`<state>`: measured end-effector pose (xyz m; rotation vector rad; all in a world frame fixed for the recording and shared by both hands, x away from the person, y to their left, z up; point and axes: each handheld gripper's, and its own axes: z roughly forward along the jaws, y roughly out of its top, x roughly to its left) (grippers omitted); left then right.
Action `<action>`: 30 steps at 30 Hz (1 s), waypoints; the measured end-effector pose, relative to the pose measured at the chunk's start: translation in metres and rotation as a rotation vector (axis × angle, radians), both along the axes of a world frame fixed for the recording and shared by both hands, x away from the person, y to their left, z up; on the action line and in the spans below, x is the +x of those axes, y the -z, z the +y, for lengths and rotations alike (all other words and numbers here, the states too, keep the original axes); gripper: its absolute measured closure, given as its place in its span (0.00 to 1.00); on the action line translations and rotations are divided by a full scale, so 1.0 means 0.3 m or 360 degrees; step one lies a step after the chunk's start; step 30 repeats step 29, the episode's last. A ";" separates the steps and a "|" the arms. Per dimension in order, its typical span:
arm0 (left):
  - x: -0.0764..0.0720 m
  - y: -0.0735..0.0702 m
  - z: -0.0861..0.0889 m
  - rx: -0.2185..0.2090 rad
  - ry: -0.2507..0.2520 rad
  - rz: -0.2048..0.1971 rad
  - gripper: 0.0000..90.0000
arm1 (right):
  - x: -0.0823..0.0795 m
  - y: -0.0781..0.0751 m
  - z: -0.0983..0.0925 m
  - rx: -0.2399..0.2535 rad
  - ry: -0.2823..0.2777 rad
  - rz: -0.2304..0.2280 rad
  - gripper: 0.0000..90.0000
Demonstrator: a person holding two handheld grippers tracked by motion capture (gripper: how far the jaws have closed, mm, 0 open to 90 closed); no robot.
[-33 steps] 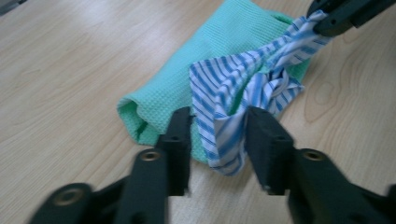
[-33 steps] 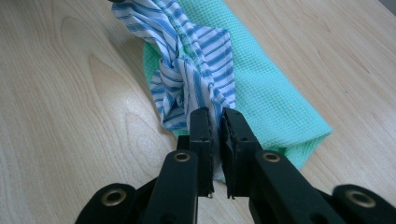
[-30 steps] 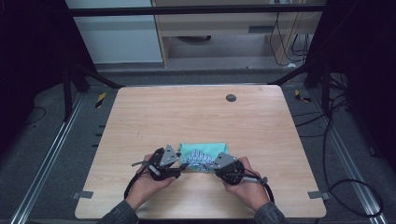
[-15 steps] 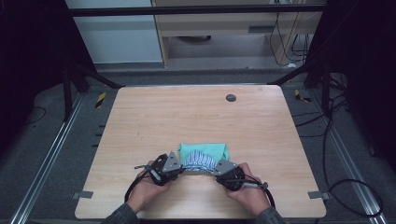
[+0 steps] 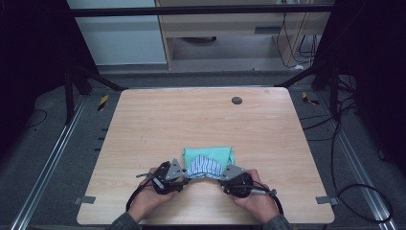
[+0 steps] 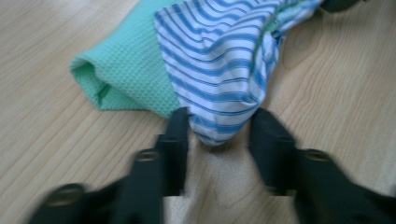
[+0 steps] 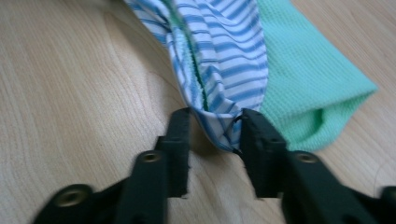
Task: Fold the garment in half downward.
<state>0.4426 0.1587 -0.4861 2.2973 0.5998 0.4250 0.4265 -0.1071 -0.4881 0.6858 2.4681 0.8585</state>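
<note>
waffle-knit cloth, matt wooden table

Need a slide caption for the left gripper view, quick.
Left gripper with jaws just opening around a corner of the blue-striped cloth, folded over green waffle cloth on the wooden table.

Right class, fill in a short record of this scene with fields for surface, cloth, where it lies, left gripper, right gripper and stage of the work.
surface: light wooden table
cloth: folded mint-green cloth with a blue-and-white striped part on its near side
where it lies: near edge of the table, between the two grippers
left gripper: jaws have just been opening, striped corner between them, no visible pressing
right gripper: jaws have just been opening, striped edge between them
stage of the work: cloth folded, both grips apparently being let go
</note>
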 end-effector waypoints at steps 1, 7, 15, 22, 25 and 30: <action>-0.003 -0.002 0.009 -0.0017 -0.0006 0.0003 0.50 | -0.005 -0.001 -0.011 0.0031 0.0025 0.0011 0.53; 0.002 -0.013 0.105 -0.0119 -0.0142 0.0043 0.25 | -0.025 0.003 -0.088 0.0114 0.0179 0.0012 0.28; 0.109 0.007 0.252 -0.0142 -0.0506 0.0050 0.12 | 0.043 0.022 -0.223 0.0213 0.0520 0.0011 0.13; 0.152 0.066 0.274 -0.0079 -0.0584 0.0096 0.09 | 0.130 0.078 -0.264 0.0346 0.0759 0.0155 0.04; 0.162 0.074 0.276 -0.0115 -0.0597 0.0118 0.04 | 0.146 0.082 -0.265 0.0358 0.0793 0.0160 0.02; 0.165 0.075 0.275 -0.0108 -0.0595 0.0119 0.03 | 0.152 0.083 -0.263 0.0352 0.0802 0.0162 0.00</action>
